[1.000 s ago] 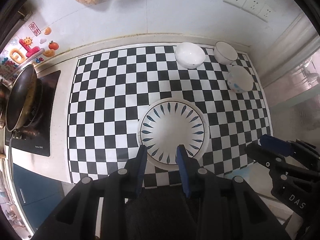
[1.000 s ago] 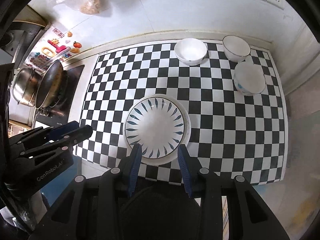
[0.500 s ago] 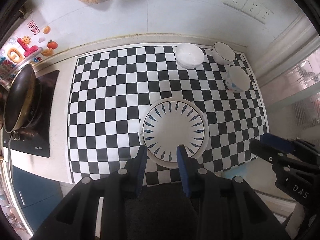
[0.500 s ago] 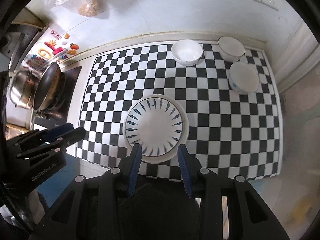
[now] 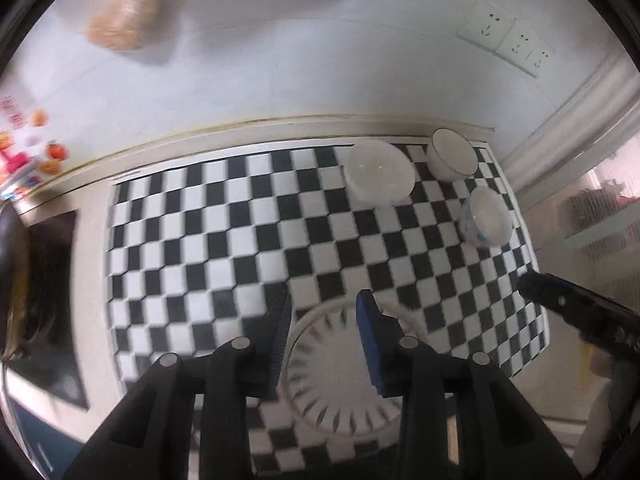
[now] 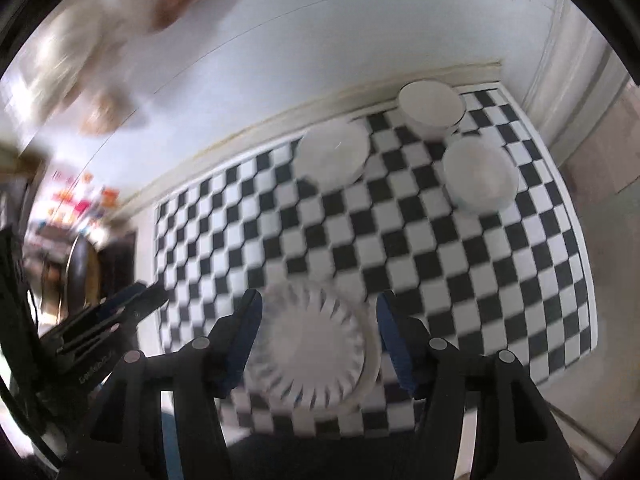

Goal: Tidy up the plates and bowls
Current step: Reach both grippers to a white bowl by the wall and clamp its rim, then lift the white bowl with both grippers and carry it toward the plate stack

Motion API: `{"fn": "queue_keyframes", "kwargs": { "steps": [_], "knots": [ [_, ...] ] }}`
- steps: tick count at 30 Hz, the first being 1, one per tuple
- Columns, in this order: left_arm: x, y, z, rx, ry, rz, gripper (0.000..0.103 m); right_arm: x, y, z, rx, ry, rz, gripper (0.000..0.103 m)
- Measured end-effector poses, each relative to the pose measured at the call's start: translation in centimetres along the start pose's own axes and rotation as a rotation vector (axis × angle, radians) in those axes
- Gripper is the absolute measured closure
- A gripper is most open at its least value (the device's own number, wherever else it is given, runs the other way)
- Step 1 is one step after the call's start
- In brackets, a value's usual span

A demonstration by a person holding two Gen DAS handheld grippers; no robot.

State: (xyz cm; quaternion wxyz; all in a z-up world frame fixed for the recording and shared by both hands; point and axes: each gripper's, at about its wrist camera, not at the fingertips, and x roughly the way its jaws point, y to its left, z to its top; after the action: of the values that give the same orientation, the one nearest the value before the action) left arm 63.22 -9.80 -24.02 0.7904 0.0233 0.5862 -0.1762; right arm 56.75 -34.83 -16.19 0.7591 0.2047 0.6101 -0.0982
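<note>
A white plate with blue leaf marks (image 5: 340, 376) (image 6: 312, 352) lies at the near edge of a checkered mat (image 5: 208, 248) (image 6: 460, 256). Three white bowls stand at the mat's far right: a plain one (image 5: 379, 176) (image 6: 332, 152), a dark-rimmed one (image 5: 452, 154) (image 6: 430, 108), and a blue-speckled one (image 5: 486, 216) (image 6: 480, 172). My left gripper (image 5: 324, 304) is open and empty, hovering over the plate's far rim. My right gripper (image 6: 318, 304) is open wide and empty above the plate; it also shows at the right of the left wrist view (image 5: 576, 312). Both views are blurred.
A dark pan (image 6: 82, 276) sits on a stove at the left, off the mat. A white wall with sockets (image 5: 504, 40) runs behind the counter. A bag hangs on the wall (image 5: 120, 28). The counter's right end meets a wall corner (image 5: 568, 128).
Both grippers have dropped and moved forward toward the counter, so the plate now lies between the fingers. The right gripper's jaws have opened wider. The dishes have not moved.
</note>
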Motion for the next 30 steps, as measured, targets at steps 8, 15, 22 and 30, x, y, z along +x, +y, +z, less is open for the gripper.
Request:
{"fn": "queue_keyframes", "kwargs": {
  "steps": [8,15,22,30],
  "knots": [
    [11.2,0.4,7.8,-0.059,0.122,-0.076,0.072,9.8,-3.4,9.5,0.058,0.065,0.019,0.041],
    [19.5,-1.1,12.6,-0.091,0.218,-0.069,0.073,20.1,-4.8,15.6,0.044,0.216,0.041,0.041],
    [24.3,-1.3,14.2,-0.108,0.272,-0.052,0.073,26.1,-5.1,17.2,0.015,0.304,0.032,0.054],
    [25.0,-2.1,14.4,-0.108,0.259,-0.047,0.083,27.9,-4.8,17.1,-0.06,0.332,-0.009,0.092]
  ]
}}
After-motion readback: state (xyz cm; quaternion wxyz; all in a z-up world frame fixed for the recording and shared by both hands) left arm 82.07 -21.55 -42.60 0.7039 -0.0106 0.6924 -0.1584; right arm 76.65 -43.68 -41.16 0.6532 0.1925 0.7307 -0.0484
